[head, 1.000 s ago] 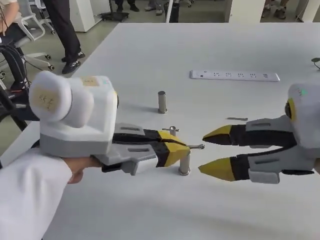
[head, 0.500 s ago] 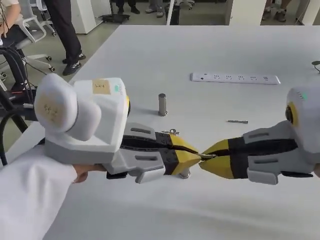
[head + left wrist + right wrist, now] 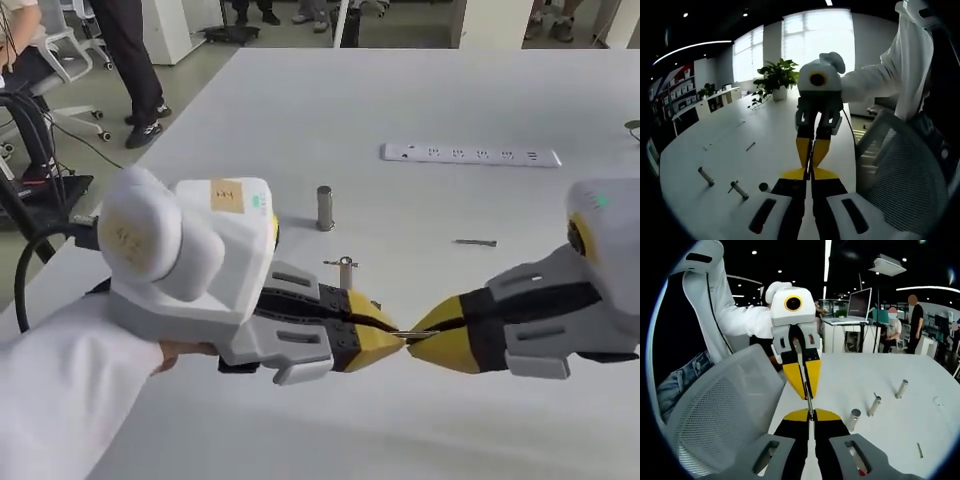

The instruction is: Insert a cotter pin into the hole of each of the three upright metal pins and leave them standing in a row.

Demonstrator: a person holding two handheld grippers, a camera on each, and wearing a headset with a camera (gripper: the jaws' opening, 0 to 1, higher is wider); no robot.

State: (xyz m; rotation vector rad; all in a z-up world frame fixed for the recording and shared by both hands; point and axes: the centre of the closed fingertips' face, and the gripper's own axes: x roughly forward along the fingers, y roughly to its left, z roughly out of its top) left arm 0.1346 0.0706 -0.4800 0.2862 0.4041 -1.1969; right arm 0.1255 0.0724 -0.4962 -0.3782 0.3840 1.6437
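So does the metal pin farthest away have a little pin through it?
No, the farthest metal pin stands bare, nothing poking through its top.

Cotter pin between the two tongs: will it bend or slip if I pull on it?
The cotter pin looks wire-thin, so it probably flexes if the left tongs and right tongs pull out of line. Bare metal pinched at narrow tips, it may slip or twist. So slim, it's likely very light.
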